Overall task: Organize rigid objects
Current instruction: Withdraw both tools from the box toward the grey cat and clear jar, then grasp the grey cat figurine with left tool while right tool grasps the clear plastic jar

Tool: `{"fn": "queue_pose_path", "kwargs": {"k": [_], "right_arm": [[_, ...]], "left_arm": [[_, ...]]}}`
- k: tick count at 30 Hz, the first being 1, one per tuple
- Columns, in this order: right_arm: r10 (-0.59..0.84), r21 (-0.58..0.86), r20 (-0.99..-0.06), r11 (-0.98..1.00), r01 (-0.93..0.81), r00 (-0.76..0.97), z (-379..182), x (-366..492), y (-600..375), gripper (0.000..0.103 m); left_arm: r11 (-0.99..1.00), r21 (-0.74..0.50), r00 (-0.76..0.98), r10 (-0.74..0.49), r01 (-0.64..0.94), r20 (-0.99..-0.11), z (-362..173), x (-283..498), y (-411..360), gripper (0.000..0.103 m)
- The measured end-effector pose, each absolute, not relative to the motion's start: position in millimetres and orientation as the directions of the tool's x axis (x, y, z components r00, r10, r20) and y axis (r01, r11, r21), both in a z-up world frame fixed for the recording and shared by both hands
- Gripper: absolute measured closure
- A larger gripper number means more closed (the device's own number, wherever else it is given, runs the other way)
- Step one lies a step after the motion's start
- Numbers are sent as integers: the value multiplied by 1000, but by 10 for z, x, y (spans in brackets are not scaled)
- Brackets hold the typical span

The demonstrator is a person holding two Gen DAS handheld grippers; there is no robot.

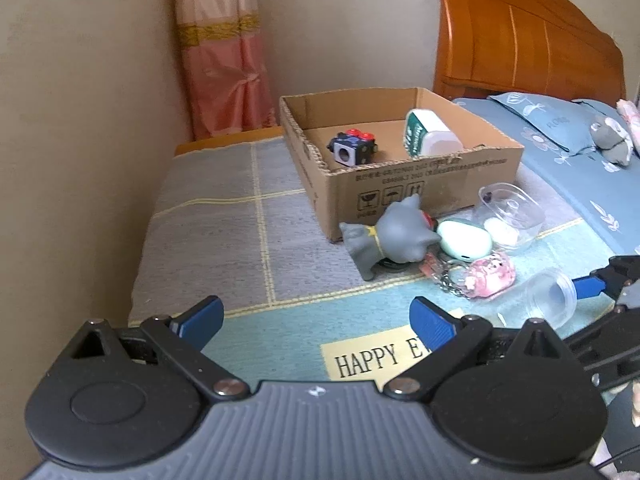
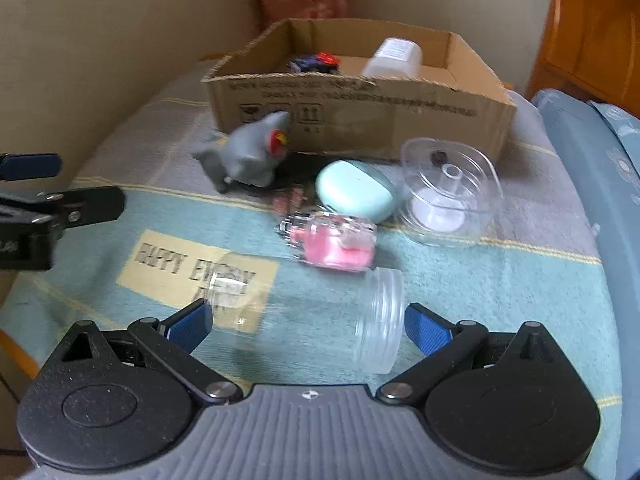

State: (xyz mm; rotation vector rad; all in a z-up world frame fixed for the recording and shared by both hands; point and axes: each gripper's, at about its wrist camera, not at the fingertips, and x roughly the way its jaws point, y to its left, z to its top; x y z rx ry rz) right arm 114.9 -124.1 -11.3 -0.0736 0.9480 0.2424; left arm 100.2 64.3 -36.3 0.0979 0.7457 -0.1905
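Note:
A clear plastic jar (image 2: 320,316) lies on its side on the blanket, right between the fingers of my open right gripper (image 2: 308,322); the pads flank its base and its threaded mouth. The left wrist view shows the same jar (image 1: 552,296). Beyond it lie a pink keychain (image 2: 336,242), a mint case (image 2: 356,190), a clear lidded tub (image 2: 448,188) and a grey toy cat (image 2: 248,156). The cardboard box (image 1: 420,184) holds a black cube toy (image 1: 354,148) and a white bottle (image 1: 430,136). My left gripper (image 1: 316,316) hovers open and empty over the blanket.
A wall runs along the left of the bed, with a pink curtain (image 1: 224,60) in the corner. A wooden headboard (image 1: 520,40), a blue pillow (image 1: 552,120) and a grey plush (image 1: 612,140) sit at the right. Bare blanket (image 1: 224,232) lies left of the box.

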Motion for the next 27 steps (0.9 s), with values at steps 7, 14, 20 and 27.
{"fn": "queue_pose_path", "kwargs": {"k": [7, 14, 20, 27], "right_arm": [[110, 26, -815, 988, -153, 569, -126, 1213, -1454, 0], [69, -34, -790, 987, -155, 610, -202, 1228, -1674, 0], [111, -18, -793, 979, -205, 599, -305, 1289, -1698, 0], [122, -33, -793, 970, -242, 596, -349, 1305, -1679, 0]], "left_arm": [[969, -3, 698, -179, 246, -693, -395, 1127, 520, 4], [964, -39, 696, -218, 264, -684, -395, 1364, 357, 4], [966, -71, 698, -228, 247, -679, -461, 1641, 249, 4], [958, -144, 669, -278, 249, -689, -569, 1846, 176, 4]]}}
